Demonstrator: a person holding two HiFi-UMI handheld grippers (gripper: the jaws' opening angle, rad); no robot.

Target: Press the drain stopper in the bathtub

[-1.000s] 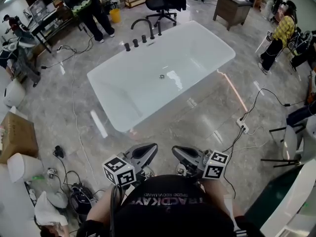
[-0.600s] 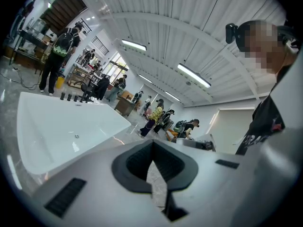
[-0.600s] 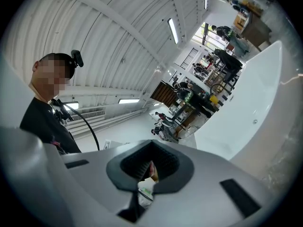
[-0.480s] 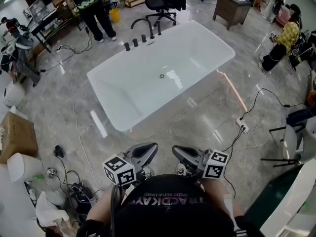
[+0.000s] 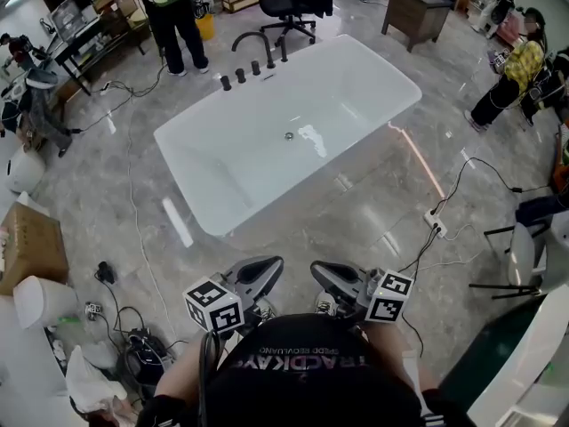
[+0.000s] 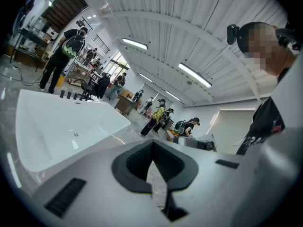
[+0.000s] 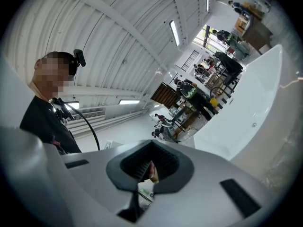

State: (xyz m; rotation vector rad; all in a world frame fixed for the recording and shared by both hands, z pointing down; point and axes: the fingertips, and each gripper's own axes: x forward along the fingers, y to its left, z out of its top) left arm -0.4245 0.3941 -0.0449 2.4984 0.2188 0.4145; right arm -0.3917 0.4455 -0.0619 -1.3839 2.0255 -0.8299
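Two grippers sit at my waist, the left gripper and the right gripper, both clenched with nothing between their jaws. The drain stopper lies mid-floor in the white bathtub, well apart from both. I judge I should step closer, then lower one closed tip squarely onto the stopper's centre. Since a second ago the grippers have stayed put; only a bystander beyond the tub has shifted.

Drain stopper: tiny, position unreadable.

Open floor reaches the bathtub rim; cables and power strip flank it.
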